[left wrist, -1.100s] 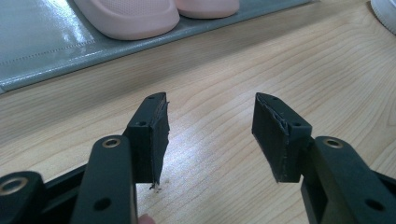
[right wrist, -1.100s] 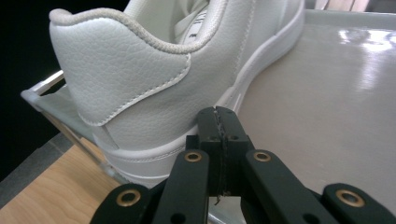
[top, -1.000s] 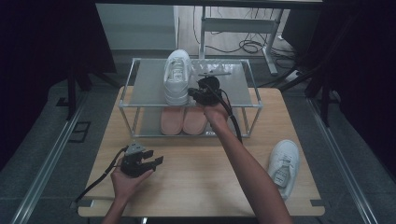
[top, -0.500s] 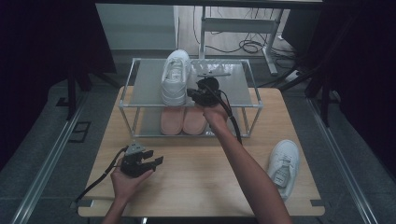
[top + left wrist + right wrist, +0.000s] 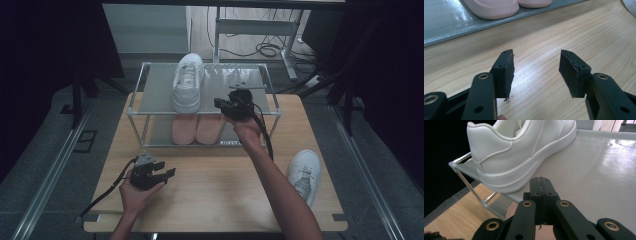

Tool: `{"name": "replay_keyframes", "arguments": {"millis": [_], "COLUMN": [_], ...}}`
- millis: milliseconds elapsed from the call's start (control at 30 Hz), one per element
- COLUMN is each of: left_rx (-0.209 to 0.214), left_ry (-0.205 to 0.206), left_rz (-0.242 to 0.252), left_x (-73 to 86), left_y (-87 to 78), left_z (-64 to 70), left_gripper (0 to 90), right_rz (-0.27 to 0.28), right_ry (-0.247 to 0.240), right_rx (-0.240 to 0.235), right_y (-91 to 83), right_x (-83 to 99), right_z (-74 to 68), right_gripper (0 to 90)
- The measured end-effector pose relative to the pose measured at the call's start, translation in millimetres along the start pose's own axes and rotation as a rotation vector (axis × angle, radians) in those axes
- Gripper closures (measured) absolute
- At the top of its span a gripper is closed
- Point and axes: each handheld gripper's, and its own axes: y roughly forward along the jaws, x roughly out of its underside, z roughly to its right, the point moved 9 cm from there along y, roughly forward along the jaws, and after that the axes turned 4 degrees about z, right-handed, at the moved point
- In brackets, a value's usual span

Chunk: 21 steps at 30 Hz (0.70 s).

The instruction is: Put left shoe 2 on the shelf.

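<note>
Sneaker [image 5: 188,82] already up on rack [image 5: 250,85], mate [image 5: 303,175] waiting on surface [image 5: 215,175]; right hand-held gripper [image 5: 223,104] closed empty, left hand-held gripper [image 5: 162,172] open.

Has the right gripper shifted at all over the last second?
No. The right gripper sits at the same spot over the rack front edge, just right of the white shoe, jaws shut.

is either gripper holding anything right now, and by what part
Nothing is held. The left gripper has its jaws open over bare table. The right gripper has its jaws shut on nothing, just behind the white sneaker on the rack's top shelf.
</note>
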Motion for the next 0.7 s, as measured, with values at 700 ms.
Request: {"name": "replay_keyframes", "arguments": {"millis": [700], "left_rx": [0.005], "left_ry": [-0.007], "left_rz": [-0.011], "left_x": [2.4], "left_y": [3.1], "left_z": [2.5], "left_gripper": [45.8], "right_rz": [-0.014], "right_ry": [-0.024], "right_rx": [-0.003], "right_y": [-43.9], "right_x": [35.7], "right_z": [17.5], "right_gripper": [89.4]}}
